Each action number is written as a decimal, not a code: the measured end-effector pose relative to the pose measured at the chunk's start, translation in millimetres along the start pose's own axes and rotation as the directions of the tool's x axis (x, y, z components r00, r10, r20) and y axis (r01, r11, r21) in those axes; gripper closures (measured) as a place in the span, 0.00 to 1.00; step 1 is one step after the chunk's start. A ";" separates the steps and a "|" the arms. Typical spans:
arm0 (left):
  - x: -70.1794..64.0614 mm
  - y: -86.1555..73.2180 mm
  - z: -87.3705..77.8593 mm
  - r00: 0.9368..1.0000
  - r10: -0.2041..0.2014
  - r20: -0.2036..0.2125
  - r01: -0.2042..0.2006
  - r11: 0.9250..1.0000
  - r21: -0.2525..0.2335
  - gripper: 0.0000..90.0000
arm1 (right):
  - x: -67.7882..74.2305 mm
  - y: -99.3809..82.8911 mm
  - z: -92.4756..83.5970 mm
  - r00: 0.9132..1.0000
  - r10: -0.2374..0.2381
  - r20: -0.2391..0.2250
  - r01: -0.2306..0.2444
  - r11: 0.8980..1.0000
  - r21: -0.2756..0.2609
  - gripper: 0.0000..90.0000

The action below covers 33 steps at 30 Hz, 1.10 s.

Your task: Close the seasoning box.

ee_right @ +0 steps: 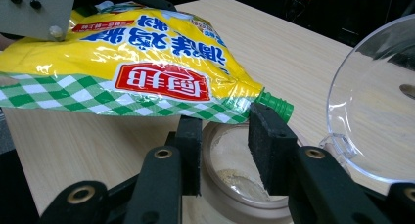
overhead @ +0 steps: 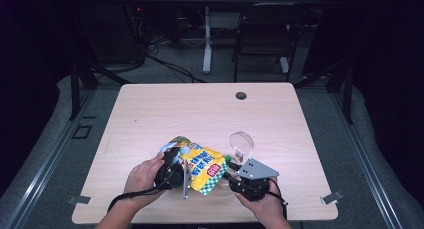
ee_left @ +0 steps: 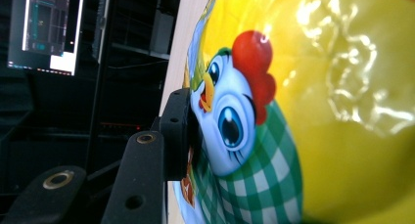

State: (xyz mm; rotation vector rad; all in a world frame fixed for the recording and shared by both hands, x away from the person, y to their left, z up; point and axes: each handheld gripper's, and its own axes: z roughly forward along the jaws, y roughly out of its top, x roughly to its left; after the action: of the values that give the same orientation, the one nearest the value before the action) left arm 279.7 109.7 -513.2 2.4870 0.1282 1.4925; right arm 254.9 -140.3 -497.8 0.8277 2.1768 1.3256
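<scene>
My left gripper (overhead: 174,172) is shut on a yellow snack-style pouch (overhead: 202,169) printed with a cartoon rooster (ee_left: 235,116) and green checks. One black pad (ee_left: 177,136) presses its side; the other jaw is hidden behind the pouch. The pouch is held tilted above the table, its green spout (ee_right: 275,104) pointing down over a small round jar (ee_right: 230,182). The jar's clear hinged lid (ee_right: 377,106) stands open, upright (overhead: 242,143). My right gripper (ee_right: 226,119) sits at the jar with one jaw on each side of it and holds it on the table.
The wooden table (overhead: 165,114) has a cable hole (overhead: 241,95) at the back middle. Metal clips (overhead: 80,200) sit at the front corners. A black chair (overhead: 265,34) and a desk leg stand beyond the table. A lit monitor (ee_left: 46,31) is off to one side.
</scene>
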 end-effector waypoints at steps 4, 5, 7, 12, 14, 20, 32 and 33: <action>1.0 1.6 -1.3 1.000 0.017 -0.009 -0.017 1.000 -0.001 0.68 | -0.2 -0.1 -0.3 1.000 0.008 0.003 -0.008 1.000 -0.004 0.75; 1.1 1.8 -1.4 1.000 0.019 -0.009 -0.019 1.000 -0.001 0.68 | -0.1 -0.1 -0.2 1.000 0.010 0.004 -0.010 1.000 -0.005 0.75; 1.4 1.7 -1.7 1.000 0.022 -0.014 -0.022 1.000 0.000 0.68 | 0.0 -0.2 0.1 1.000 0.011 0.007 -0.011 1.000 -0.006 0.76; 1.8 0.5 -2.1 0.999 0.034 -0.018 -0.034 0.999 0.005 0.68 | 0.6 -0.4 1.7 1.000 0.009 0.002 -0.009 1.000 -0.006 0.76; 1.7 0.4 -2.2 0.999 0.034 -0.018 -0.034 0.999 0.007 0.68 | 1.1 -0.3 2.2 1.000 0.008 0.004 -0.008 1.000 -0.004 0.76; 2.8 1.2 -3.3 0.999 0.039 -0.025 -0.039 0.999 0.010 0.68 | 1.1 0.3 1.7 1.000 0.012 0.008 -0.012 1.000 -0.010 0.77; 1.8 0.4 -3.8 0.998 0.049 -0.044 -0.049 0.999 0.015 0.68 | 2.2 0.1 3.6 1.000 0.010 0.012 -0.010 1.000 -0.006 0.78; 1.9 0.6 -4.2 0.997 0.055 -0.050 -0.054 0.998 0.016 0.68 | 2.3 0.2 3.7 1.000 0.011 0.013 -0.011 1.000 -0.006 0.78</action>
State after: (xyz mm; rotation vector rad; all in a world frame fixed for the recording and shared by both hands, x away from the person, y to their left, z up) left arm 276.9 110.2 -509.6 2.4841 0.0812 1.5817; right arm 255.7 -136.4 -499.4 0.8446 2.1605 1.3282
